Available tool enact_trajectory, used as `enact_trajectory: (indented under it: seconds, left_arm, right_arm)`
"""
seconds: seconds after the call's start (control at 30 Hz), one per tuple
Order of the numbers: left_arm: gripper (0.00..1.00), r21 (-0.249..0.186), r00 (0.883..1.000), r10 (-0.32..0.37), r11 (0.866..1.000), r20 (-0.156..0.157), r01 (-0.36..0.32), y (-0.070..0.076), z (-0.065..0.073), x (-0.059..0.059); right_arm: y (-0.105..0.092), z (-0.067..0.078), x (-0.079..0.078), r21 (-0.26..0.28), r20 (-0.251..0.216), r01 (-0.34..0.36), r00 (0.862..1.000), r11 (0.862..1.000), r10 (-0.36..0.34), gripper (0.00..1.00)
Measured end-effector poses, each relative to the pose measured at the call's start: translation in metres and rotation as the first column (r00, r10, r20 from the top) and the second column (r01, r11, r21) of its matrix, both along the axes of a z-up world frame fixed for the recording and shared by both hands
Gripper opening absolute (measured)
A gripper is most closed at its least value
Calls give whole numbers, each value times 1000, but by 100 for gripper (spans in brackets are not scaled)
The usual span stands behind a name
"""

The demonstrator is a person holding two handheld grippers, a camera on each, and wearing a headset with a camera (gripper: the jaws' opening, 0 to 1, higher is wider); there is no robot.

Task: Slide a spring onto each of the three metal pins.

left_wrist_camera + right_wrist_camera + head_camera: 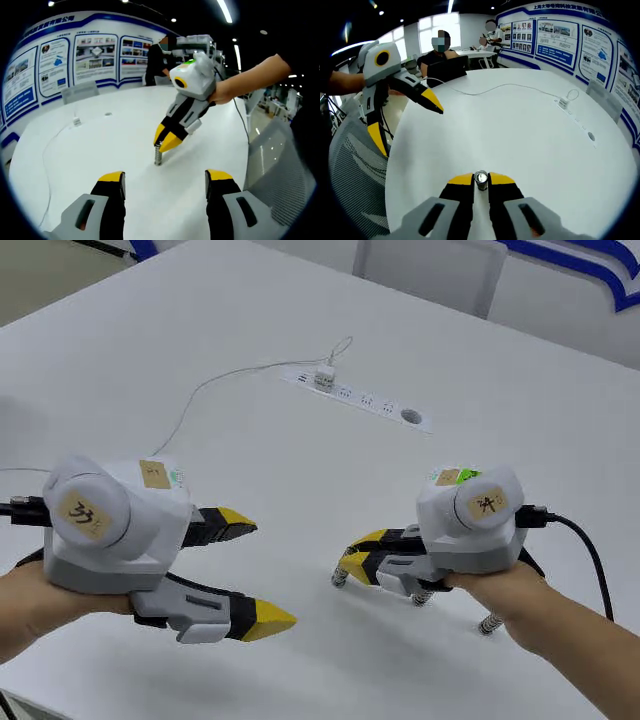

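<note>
Three small metal pins with springs on them stand on the white table (300, 460): one (340, 577) at the right gripper's tips, one (422, 596) under its body, and one (490, 623) by the person's wrist. My right gripper (360, 558) is shut on the top of the first pin (481, 177); from the left gripper view its yellow tips (167, 139) pinch the coiled pin (158, 156) from above. My left gripper (255, 570) hovers to the left of that pin with its jaws wide open (165, 176) and nothing between them.
A built-in power strip (355, 398) with a white plug (323, 377) and a thin cable lies at the table's far middle. A black cable (590, 560) trails from the right gripper. People sit at another table beyond (442, 60). A mesh chair (355, 165) stands by the table's edge.
</note>
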State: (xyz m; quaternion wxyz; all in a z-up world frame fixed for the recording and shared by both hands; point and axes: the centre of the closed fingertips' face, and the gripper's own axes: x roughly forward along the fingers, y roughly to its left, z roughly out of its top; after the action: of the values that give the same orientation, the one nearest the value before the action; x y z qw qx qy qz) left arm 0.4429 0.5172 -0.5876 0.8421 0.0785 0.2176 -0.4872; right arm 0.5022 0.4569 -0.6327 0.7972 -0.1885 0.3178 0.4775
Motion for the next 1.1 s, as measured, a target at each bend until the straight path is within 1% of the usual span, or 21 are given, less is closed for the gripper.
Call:
enact_trajectory:
  seconds: [0.13,0.17,0.23,0.33,0.43,0.5,0.6,0.73,0.83,0.9,0.97,1.03,1.1]
  left_arm:
    - [66,-14,1000,14,1000,-3,-14,2,3,2]
    - [66,-25,1000,18,1000,0,-18,1,6,3]
    - [66,-30,1000,19,999,3,-19,1,8,4]
    - [67,-22,1000,15,1000,8,-15,0,8,4]
    - [67,-23,1000,15,1000,7,-15,0,9,4]
    - [67,-20,1000,14,1000,5,-14,-1,9,3]
    - [67,-13,1000,12,1000,4,-12,-2,8,2]
    - [67,-6,1000,6,1000,6,-6,-3,8,1]
    - [67,-1,1000,3,1000,5,-3,-3,8,0]
    - [67,6,1000,-1,1000,6,1,-3,8,-1]
    - [67,4,1000,-4,1000,7,4,-4,9,-3]
    - [67,-2,1000,-2,1000,9,2,-5,12,-3]
    - [67,-26,1000,8,1000,15,-7,-7,18,-3]
  right_arm:
    - [0,-4,-1,-9,-7,1,1000,1000,-1,11]
    - [0,-4,-1,-12,-8,2,1000,1000,-2,11]
    - [0,-6,-1,-13,-9,3,1000,1000,-3,11]
    - [-2,-9,-1,-20,-15,9,1000,1000,-9,11]
    - [-1,-9,-3,-17,-24,9,1000,1000,-9,12]
    - [-1,-9,-5,-15,-31,6,1000,1000,-6,13]
    - [-2,-9,-6,-21,-28,4,1000,1000,-5,15]
    - [-4,-8,-10,-14,-38,8,999,1000,-8,18]
    - [-7,-6,-13,-13,-36,15,999,1000,-15,19]
    - [-9,-5,-12,-12,-29,25,999,1000,-25,20]
    - [-12,-2,-12,-7,-21,38,999,999,-38,21]
    - [-15,4,-12,-4,-9,44,999,999,-44,22]
    - [-19,11,-13,6,8,51,999,999,-51,22]
